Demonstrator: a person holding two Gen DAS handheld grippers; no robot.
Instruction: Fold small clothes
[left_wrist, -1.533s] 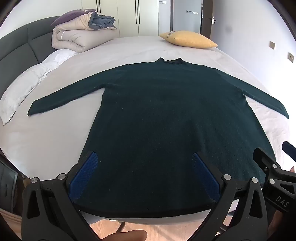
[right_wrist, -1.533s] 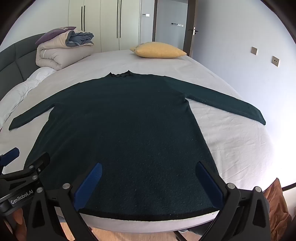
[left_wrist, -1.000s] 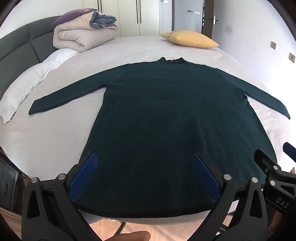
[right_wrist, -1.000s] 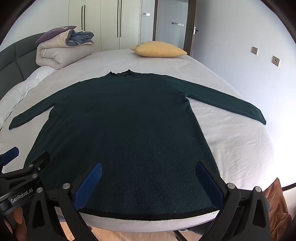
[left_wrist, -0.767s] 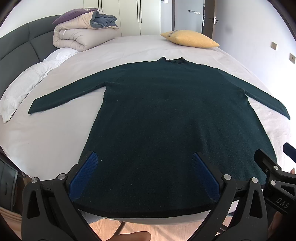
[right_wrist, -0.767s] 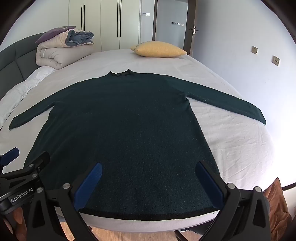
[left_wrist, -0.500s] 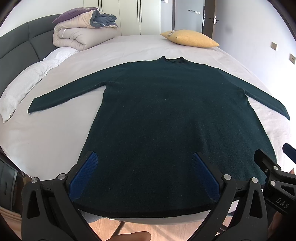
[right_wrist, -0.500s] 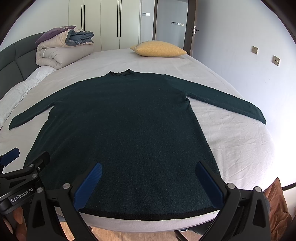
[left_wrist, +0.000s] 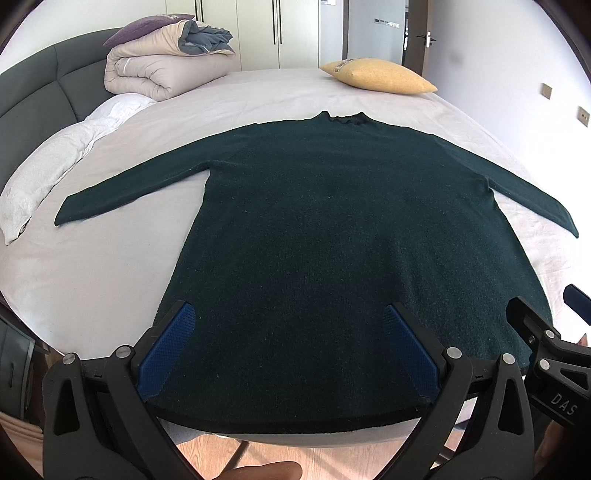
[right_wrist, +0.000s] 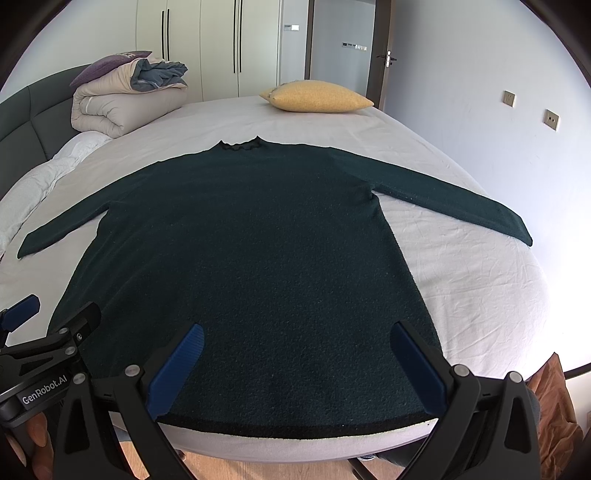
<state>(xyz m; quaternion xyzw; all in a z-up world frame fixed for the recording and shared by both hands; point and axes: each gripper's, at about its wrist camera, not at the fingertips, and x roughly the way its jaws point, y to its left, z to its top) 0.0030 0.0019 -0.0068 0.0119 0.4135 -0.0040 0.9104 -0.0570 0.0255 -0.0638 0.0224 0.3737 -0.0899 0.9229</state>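
Basically nothing's folded yet: the dark green sweater (left_wrist: 332, 236) lies flat on the bed (left_wrist: 258, 92), sleeves out, hem at the near edge, with the left gripper (left_wrist: 288, 354) and right gripper (right_wrist: 295, 365) both spread wide, empty, above that hem.

A bedroom in a private home. A wide bed (left_wrist: 258, 96) under a pale sheet fills the room, backed by a dark padded headboard (left_wrist: 33, 92) on the left. A rolled beige duvet (left_wrist: 159, 70) with grey and purple bedding on top sits at the far corner beside white pillows (left_wrist: 48, 166), and a yellow cushion (right_wrist: 317, 96) lies near the bed's far edge. Tall white built-in wardrobes (right_wrist: 221, 48) with slim dark handles line the back wall next to an open door (right_wrist: 376, 55) with a lever handle. Wall switches (right_wrist: 550, 120) dot the plain white wall on the right; wood flooring (left_wrist: 295, 458) shows below the mattress edge.
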